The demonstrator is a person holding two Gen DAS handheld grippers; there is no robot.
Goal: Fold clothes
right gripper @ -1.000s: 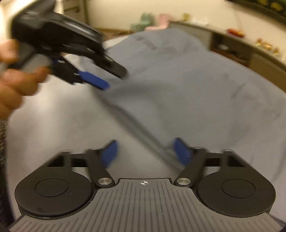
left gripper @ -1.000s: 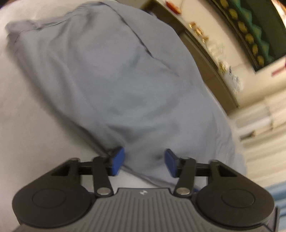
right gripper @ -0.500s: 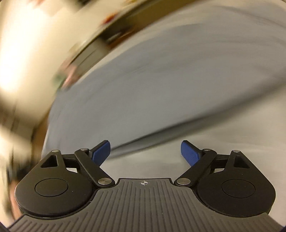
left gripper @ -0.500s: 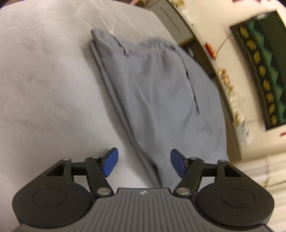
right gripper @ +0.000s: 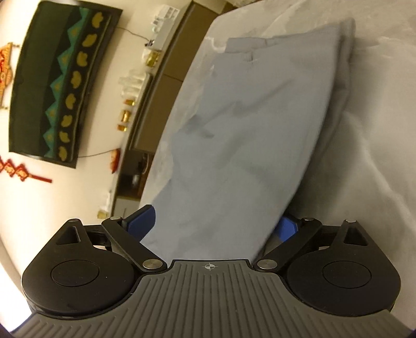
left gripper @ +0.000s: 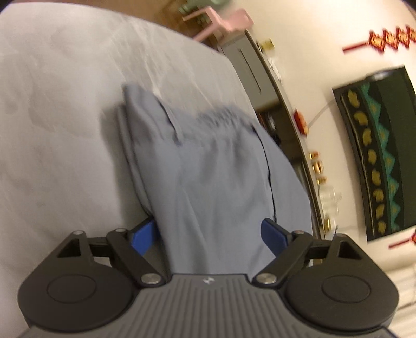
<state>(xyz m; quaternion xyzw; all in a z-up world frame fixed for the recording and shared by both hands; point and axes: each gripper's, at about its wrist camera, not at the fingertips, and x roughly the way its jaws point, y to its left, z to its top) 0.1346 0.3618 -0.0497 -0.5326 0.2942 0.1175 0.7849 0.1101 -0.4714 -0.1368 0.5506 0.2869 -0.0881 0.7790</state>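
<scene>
Grey-blue pants [left gripper: 208, 166] are lying folded lengthwise on a pale grey bed [left gripper: 57, 124], running away from both cameras toward the far edge. From the left wrist view you can see the gathered waistband at the far end plus a dark seam line down the right side, though that part's pretty blurry.

Left gripper [left gripper: 209, 235] is spread wide, with the near end of the pants sitting between its blue pads [left gripper: 143, 236]. Fabric fills most of the gap, but the pads aren't pinching it. The left pad is right at the folded edge and the other one is by the opposite edge.

Right gripper [right gripper: 218, 225] is the same deal: wide open, straddling the pants [right gripper: 239, 145] at its end, cloth passing between the pads [right gripper: 141, 221] and covering part of the right one. Can't tell if the pads actually touch the fabric.

Off past the bed there's a long low cabinet [right gripper: 166, 75] along the wall with small gold things on top, a dark hanging [right gripper: 59, 80] with teal zigzags above it, and red ornaments [left gripper: 390, 41] on the wall. A pink chair [left gripper: 221, 20] shows at the top of the left view.
</scene>
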